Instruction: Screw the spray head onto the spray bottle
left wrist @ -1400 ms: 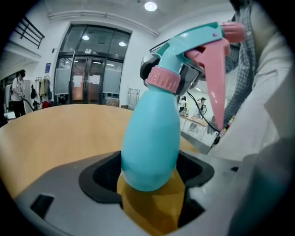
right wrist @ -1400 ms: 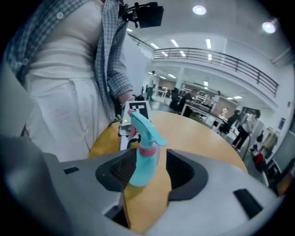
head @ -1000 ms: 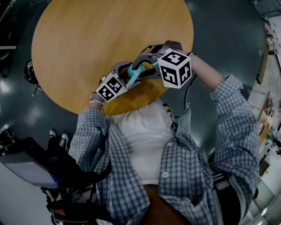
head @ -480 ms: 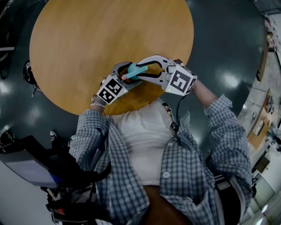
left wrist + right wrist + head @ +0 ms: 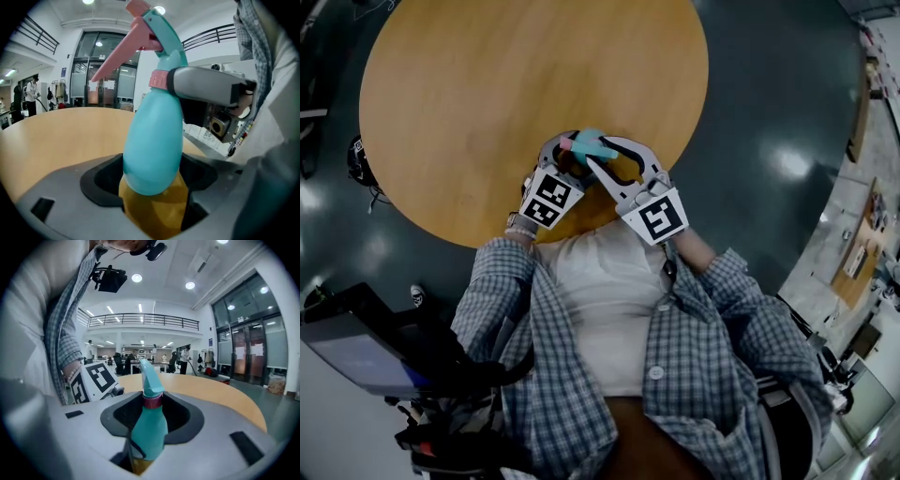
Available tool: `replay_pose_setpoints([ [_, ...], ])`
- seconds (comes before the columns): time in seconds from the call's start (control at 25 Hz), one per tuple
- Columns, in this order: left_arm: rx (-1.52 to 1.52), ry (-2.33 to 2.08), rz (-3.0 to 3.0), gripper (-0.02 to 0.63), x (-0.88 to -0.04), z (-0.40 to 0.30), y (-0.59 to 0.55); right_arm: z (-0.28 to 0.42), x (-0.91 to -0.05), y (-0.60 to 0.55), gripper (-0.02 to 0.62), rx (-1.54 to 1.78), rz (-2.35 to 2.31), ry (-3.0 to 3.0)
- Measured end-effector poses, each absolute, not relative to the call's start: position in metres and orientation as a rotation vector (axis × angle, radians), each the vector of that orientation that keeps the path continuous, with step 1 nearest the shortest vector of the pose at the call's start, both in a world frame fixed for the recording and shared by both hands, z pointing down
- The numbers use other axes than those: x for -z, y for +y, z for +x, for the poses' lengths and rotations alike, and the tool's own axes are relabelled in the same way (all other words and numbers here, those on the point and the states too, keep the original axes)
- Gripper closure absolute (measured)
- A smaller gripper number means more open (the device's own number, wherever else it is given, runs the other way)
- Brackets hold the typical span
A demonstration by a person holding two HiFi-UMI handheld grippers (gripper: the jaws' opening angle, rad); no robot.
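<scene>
A teal spray bottle (image 5: 592, 145) with its teal spray head and pink trigger (image 5: 123, 54) is held tilted over the near edge of the round wooden table (image 5: 487, 84). My left gripper (image 5: 574, 152) is shut on the bottle's body (image 5: 152, 140). My right gripper (image 5: 596, 159) comes in from the near side, shut on the spray head at its pink collar (image 5: 152, 401). In the left gripper view, one grey finger (image 5: 206, 89) of the right gripper lies against that collar (image 5: 158, 79). The bottle's base is hidden between the left jaws.
Dark glossy floor (image 5: 769, 112) surrounds the table. The person's shirt (image 5: 609, 281) is close behind both grippers. Dark equipment (image 5: 375, 356) lies on the floor at lower left. In the right gripper view, people and desks (image 5: 154, 359) show far off in the hall.
My right gripper has rolled round the bottle's neck: its marker cube swung from the right of the bottle down toward the person's chest. The left gripper and bottle stayed nearly in place.
</scene>
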State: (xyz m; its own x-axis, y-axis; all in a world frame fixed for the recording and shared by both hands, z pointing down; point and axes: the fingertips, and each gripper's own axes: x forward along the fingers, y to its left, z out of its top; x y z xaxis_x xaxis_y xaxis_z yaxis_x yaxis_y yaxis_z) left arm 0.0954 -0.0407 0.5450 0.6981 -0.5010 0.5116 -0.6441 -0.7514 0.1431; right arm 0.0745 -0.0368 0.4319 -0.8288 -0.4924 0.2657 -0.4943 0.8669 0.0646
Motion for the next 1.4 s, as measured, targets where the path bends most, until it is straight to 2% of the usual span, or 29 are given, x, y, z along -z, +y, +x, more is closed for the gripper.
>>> replay_pose_setpoints([
  [0.24,-0.648,-0.927,2.583,0.242,-0.545,0.096,-0.046,0.076,-0.435,-0.042,0.471,-0.062,0.882,-2.735],
  [0.44,-0.655,-0.913,2.6,0.241,-0.549,0.094,-0.046,0.07,-0.435,-0.045,0.469,0.018,0.842,-2.738],
  [0.56,-0.657,-0.924,2.601,0.241,-0.554,0.092,-0.045,0.067,-0.444,-0.04,0.434,0.013,0.774,-2.719],
  [0.76,-0.686,-0.913,2.605,0.241,-0.557,0.095,-0.046,0.067,-0.443,-0.04,0.434,0.058,0.73,-2.691],
  [1.0,-0.711,-0.807,2.654,0.241,-0.557,0.098,-0.044,0.076,-0.441,-0.029,0.434,0.423,0.193,-2.505],
  [1.4,-0.744,-0.753,2.67,0.241,-0.559,0.093,-0.045,0.062,-0.448,-0.024,0.434,0.778,-0.407,-2.225],
])
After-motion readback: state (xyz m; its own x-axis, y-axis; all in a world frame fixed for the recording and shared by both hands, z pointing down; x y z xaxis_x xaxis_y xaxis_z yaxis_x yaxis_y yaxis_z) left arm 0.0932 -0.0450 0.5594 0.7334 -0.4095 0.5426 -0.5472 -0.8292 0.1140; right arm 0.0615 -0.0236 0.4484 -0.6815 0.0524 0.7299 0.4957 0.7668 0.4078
